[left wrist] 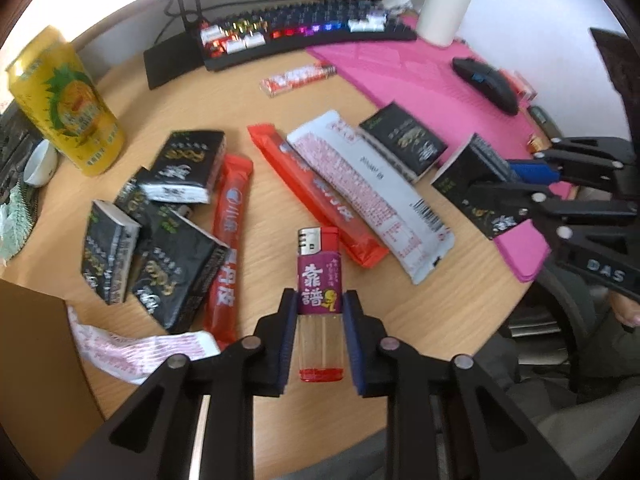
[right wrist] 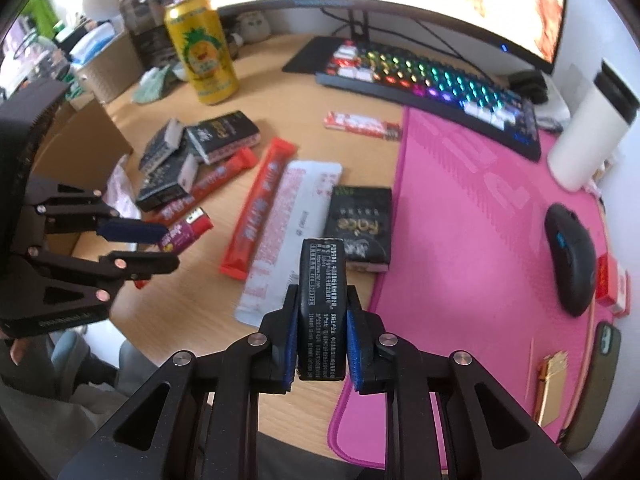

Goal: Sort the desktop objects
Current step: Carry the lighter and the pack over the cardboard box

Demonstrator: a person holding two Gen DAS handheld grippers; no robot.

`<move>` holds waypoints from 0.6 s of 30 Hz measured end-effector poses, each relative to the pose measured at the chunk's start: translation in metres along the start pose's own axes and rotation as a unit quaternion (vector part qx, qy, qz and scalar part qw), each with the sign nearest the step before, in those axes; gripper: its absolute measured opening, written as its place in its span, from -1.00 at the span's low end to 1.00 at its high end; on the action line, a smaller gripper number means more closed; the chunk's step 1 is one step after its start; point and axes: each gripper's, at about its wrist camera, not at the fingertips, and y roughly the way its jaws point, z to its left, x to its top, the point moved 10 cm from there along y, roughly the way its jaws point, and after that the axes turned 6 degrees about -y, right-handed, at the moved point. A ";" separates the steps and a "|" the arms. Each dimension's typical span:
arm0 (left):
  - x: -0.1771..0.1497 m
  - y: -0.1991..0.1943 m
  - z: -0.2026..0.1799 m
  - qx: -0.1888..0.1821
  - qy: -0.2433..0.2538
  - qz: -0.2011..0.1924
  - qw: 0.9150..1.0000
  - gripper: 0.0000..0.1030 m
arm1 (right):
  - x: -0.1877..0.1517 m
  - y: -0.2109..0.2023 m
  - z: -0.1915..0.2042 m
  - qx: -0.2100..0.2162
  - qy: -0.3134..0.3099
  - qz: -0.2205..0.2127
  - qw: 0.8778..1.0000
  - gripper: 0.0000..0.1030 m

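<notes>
My left gripper point(left wrist: 320, 297) is shut on a lighter point(left wrist: 319, 256) with a purple label and red ends, held above the wooden desk point(left wrist: 420, 312). My right gripper point(right wrist: 322, 292) is shut on a black tissue pack point(right wrist: 321, 264), gripped edge-on near the pink mat's point(right wrist: 460, 208) left border. Several more black packs point(left wrist: 180, 168) lie heaped at the left of the desk, and one point(right wrist: 358, 224) lies flat by the mat. Two red sachets point(left wrist: 316, 196) point(left wrist: 228, 240) and a white sachet point(left wrist: 368, 192) lie between them.
A yellow can point(left wrist: 64, 104) stands at the far left, with a lit keyboard point(left wrist: 304, 28) and a white tumbler point(left wrist: 448, 0) at the back. A black mouse point(right wrist: 570, 256) rests on the mat. A cardboard box point(left wrist: 32, 340) stands at the desk's near left, and a red-white candy bar point(left wrist: 296, 76) lies before the keyboard.
</notes>
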 end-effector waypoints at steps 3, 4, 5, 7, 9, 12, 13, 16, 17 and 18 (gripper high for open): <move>0.001 -0.021 0.005 -0.015 -0.001 -0.014 1.000 -0.52 | 0.014 -0.011 0.011 0.010 -0.024 -0.004 1.000 -0.62; 0.000 -0.029 0.008 -0.018 -0.003 -0.018 1.000 -0.52 | 0.020 -0.014 0.015 0.011 -0.034 -0.005 0.999 -0.62; 0.000 -0.038 0.012 -0.017 -0.005 -0.024 1.000 -0.52 | 0.027 -0.019 0.023 0.013 -0.048 -0.007 0.999 -0.62; -0.003 -0.058 0.024 -0.018 -0.009 -0.034 0.999 -0.52 | 0.043 -0.028 0.045 0.030 -0.081 -0.014 0.996 -0.62; -0.007 -0.081 0.037 -0.027 -0.018 -0.045 0.998 -0.52 | 0.063 -0.036 0.077 0.061 -0.118 -0.021 0.991 -0.62; -0.017 -0.121 0.059 -0.028 -0.035 -0.070 0.997 -0.52 | 0.091 -0.043 0.127 0.089 -0.168 -0.036 0.981 -0.62; -0.019 -0.131 0.066 -0.024 -0.039 -0.077 0.996 -0.52 | 0.098 -0.045 0.140 0.096 -0.178 -0.041 0.978 -0.62; -0.030 -0.165 0.099 -0.010 -0.072 -0.106 0.992 -0.52 | 0.126 -0.051 0.193 0.135 -0.211 -0.060 0.966 -0.62; -0.034 -0.176 0.115 0.005 -0.089 -0.117 0.989 -0.52 | 0.134 -0.051 0.211 0.147 -0.219 -0.065 0.962 -0.62; -0.038 -0.184 0.130 0.016 -0.104 -0.125 0.987 -0.52 | 0.143 -0.053 0.233 0.166 -0.229 -0.070 0.957 -0.62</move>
